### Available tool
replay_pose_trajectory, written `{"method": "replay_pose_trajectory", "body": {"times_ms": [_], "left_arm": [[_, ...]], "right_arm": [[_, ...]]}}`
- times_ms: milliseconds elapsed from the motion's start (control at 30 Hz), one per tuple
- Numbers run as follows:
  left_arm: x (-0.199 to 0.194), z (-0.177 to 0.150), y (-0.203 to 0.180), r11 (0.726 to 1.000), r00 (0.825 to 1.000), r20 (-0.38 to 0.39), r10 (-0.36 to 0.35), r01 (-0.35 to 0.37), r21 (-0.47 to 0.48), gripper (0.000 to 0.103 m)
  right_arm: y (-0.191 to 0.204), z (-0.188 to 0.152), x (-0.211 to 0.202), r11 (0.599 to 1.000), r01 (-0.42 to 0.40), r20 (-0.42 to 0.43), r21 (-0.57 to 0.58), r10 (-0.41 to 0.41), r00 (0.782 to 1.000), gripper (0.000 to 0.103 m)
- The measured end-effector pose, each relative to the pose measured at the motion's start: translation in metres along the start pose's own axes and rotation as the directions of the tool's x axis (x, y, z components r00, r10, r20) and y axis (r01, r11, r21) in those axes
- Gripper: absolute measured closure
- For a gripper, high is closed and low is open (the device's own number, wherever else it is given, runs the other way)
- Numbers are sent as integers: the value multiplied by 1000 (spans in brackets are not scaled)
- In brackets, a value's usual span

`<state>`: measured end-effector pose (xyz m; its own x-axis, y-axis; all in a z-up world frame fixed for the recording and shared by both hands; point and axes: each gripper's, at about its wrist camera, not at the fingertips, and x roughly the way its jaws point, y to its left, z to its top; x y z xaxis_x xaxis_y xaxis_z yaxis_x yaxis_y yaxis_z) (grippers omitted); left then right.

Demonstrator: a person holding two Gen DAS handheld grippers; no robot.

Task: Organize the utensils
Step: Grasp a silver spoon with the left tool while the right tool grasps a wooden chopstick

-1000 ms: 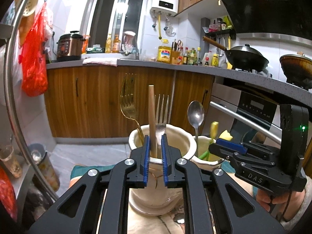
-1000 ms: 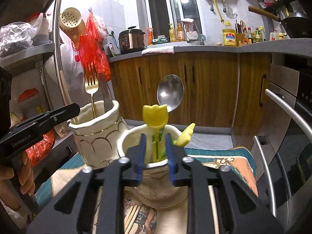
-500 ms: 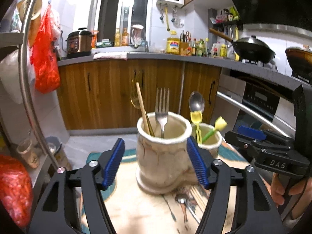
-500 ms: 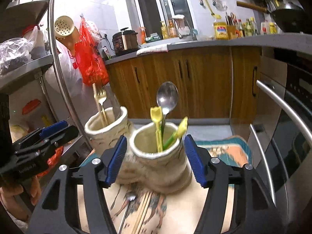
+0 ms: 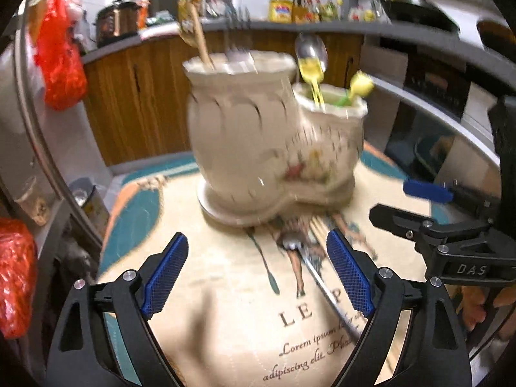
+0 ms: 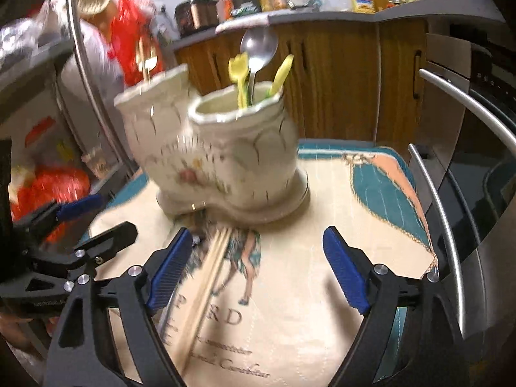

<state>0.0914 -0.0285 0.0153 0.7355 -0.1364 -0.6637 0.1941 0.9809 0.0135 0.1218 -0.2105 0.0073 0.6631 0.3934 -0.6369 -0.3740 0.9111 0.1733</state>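
Observation:
A cream double ceramic holder (image 5: 258, 148) stands on a printed mat; it also shows in the right wrist view (image 6: 219, 148). Its tall cup holds forks and a wooden chopstick (image 5: 200, 35). Its low cup holds a metal spoon (image 6: 258, 48) and yellow plastic utensils (image 6: 240, 74). A metal spoon (image 5: 309, 271) lies on the mat in front of the holder. A pair of wooden chopsticks (image 6: 206, 283) lies beside it. My left gripper (image 5: 258, 274) is open and empty above the mat. My right gripper (image 6: 258, 274) is open and empty, its left finger close over the chopsticks.
The printed mat (image 5: 225, 306) covers the small table. An oven with a steel handle (image 6: 467, 122) stands to the right. A metal shelf rack with red bags (image 5: 58, 48) stands to the left. Wooden cabinets (image 6: 338, 80) stand behind.
Both grippers opened, letting go of the chopstick and the yellow utensil into the cups. Both then pulled back and tilted down toward the mat.

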Motion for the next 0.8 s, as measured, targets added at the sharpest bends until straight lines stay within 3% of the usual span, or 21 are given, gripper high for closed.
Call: {"method": "replay_pose_trajectory", "body": {"times_ms": [200, 333, 467, 667, 800], "left_arm": [[19, -7, -13, 998, 994, -93, -59, 61, 23, 21], [29, -12, -17, 995, 986, -139, -92, 96, 22, 46], [37, -14, -20, 992, 980, -162, -117, 122, 21, 63], [48, -7, -24, 994, 983, -156, -98, 105, 35, 69], [51, -4, -17, 994, 982, -155, -110, 112, 4, 81]], "right_arm": [[0, -7, 13, 999, -30, -60, -43, 28, 998, 58], [-3, -8, 17, 996, -81, -90, -35, 77, 993, 78], [-5, -8, 19, 992, -126, -116, -21, 123, 986, 84], [0, -12, 26, 987, -160, -164, -33, 152, 975, 84], [8, -15, 26, 985, -163, -183, -62, 149, 972, 84]]}}
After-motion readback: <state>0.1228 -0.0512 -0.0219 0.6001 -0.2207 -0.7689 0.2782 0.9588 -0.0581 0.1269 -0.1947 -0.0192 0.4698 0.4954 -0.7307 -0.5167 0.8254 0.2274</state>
